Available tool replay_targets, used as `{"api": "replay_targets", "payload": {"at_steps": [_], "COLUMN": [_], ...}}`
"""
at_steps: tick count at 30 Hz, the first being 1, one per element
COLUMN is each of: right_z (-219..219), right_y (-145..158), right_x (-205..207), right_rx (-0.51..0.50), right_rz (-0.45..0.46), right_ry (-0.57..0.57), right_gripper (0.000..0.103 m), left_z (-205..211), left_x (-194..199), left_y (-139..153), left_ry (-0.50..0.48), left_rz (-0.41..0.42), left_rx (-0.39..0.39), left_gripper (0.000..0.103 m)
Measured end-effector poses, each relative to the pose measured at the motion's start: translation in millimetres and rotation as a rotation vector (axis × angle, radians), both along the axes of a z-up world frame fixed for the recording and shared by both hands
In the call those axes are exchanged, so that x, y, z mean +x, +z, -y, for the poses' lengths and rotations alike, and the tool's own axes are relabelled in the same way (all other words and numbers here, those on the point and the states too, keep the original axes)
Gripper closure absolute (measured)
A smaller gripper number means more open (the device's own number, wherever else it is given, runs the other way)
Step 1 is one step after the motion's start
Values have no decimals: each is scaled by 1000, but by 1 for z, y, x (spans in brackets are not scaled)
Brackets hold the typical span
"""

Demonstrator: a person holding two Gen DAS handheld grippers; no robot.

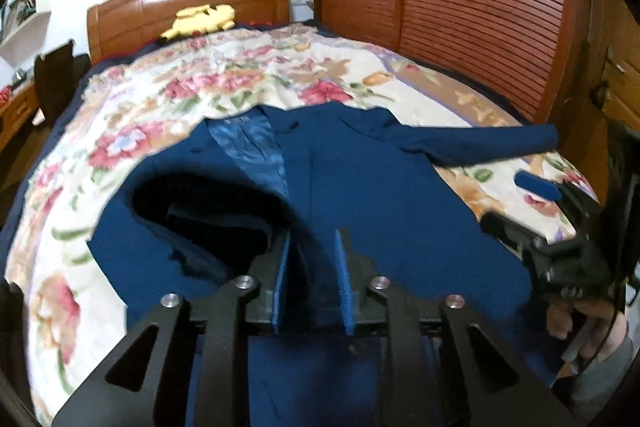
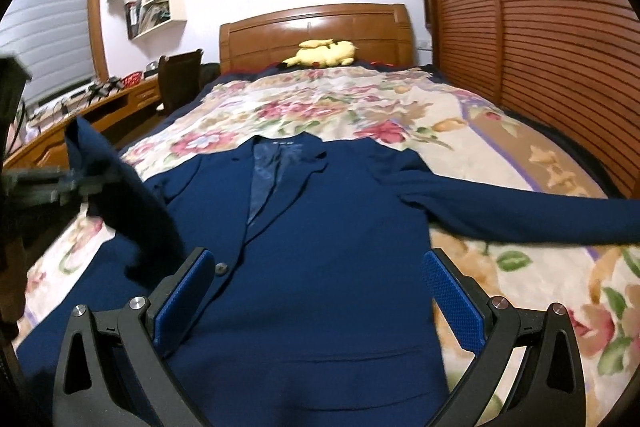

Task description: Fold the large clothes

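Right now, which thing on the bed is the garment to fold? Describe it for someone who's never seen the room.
Find the bed with the flowered quilt and wooden headboard. On its near end lies a navy blazer, front up. It is the only plain dark-blue piece there; the yellow plush toy sits by the headboard.

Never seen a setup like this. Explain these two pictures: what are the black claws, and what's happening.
A person holds a two-finger gripper in each hand; a camera on each looks along its fingers. One picture is from the left gripper, the other from the right gripper. A navy jacket lies face up on a flowered quilt. The left gripper appears to pinch one sleeve, lifted off the quilt; the other sleeve lies flat. The right gripper is open, holding nothing, above the jacket's front.
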State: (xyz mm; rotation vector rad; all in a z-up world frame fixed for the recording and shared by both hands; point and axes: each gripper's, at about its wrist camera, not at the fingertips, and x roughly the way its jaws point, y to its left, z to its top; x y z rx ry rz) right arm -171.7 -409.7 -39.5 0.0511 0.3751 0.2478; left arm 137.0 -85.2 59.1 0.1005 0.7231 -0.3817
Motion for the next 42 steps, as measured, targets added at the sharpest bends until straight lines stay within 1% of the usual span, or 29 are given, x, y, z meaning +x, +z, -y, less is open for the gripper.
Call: {"api": "replay_targets", "payload": {"at_steps": [1, 2, 3, 4, 5, 6, 11, 14, 17, 18, 19, 20, 23, 25, 28, 32, 35, 36, 37, 39, 40, 42], "right_z": [0, -1, -2, -4, -5, -9, -19, -33, -44, -47, -51, -54, -66, -73, -86, -94, -96, -97, -96, -95, -93, -92], "right_y": [0, -1, -1, -2, -2, -3, -5, -6, -9, -11, -13, -15, -21, -26, -33, -39, -42, -42, -43, -43, -41, -38], "right_x": [-1, -2, -2, -3, -2, -2, 4, 6, 12, 14, 15, 18, 23, 27, 33, 41, 48, 49, 50, 50, 49, 46], "right_rx": [5, 6, 7, 10, 12, 6, -25, -46, -66, -73, -75, -80, -96, -119, -132, -194, -220, -225, -230, -239, -238, -226], "right_rz": [0, 0, -2, -4, -8, -10, -19, -26, -35, -38, -18, -26, -48, -62, -97, -126, -151, -159, -166, -170, -166, -151], "right_ry": [-3, -3, -2, 4, 11, 14, 48, 84, 128, 142, 168, 186, 238, 269, 336, 361, 369, 373, 376, 378, 381, 382], "right_gripper": [0, 0, 0, 0, 0, 0, 0, 2, 7, 9, 11, 13, 20, 27, 33, 42, 52, 60, 73, 81, 87, 92], "left_z": [-2, -4, -4, -8, -10, -16, -41, -55, -70, -76, -81, -86, -101, -108, -115, -120, -123, -124, -124, -125, -126, -126], "left_x": [-4, -7, -11, -14, -17, -21, -38, -49, -58, -61, -63, -65, -72, -74, -73, -73, -75, -76, -76, -77, -77, -77], "left_y": [-2, -4, -5, -7, -8, -9, -24, -35, -45, -48, -51, -53, -60, -65, -70, -75, -77, -77, -77, -78, -79, -80], "left_ry": [1, 7, 10, 11, 14, 22, 68, 96, 121, 131, 140, 149, 174, 177, 185, 186, 184, 183, 183, 183, 184, 188], "left_rz": [6, 21, 31, 39, 44, 52, 69, 87, 91, 90, 89, 90, 100, 100, 91, 83, 83, 83, 81, 80, 80, 77], "left_rx": [3, 9, 16, 14, 7, -3, -24, -7, -7, -9, -12, -18, -39, -49, -64, -82, -88, -89, -88, -86, -88, -88], "left_gripper": [57, 50, 45, 34, 27, 25, 25, 25, 25, 25, 25, 25, 25, 25, 25, 25, 25, 25, 25, 25, 25, 25]}}
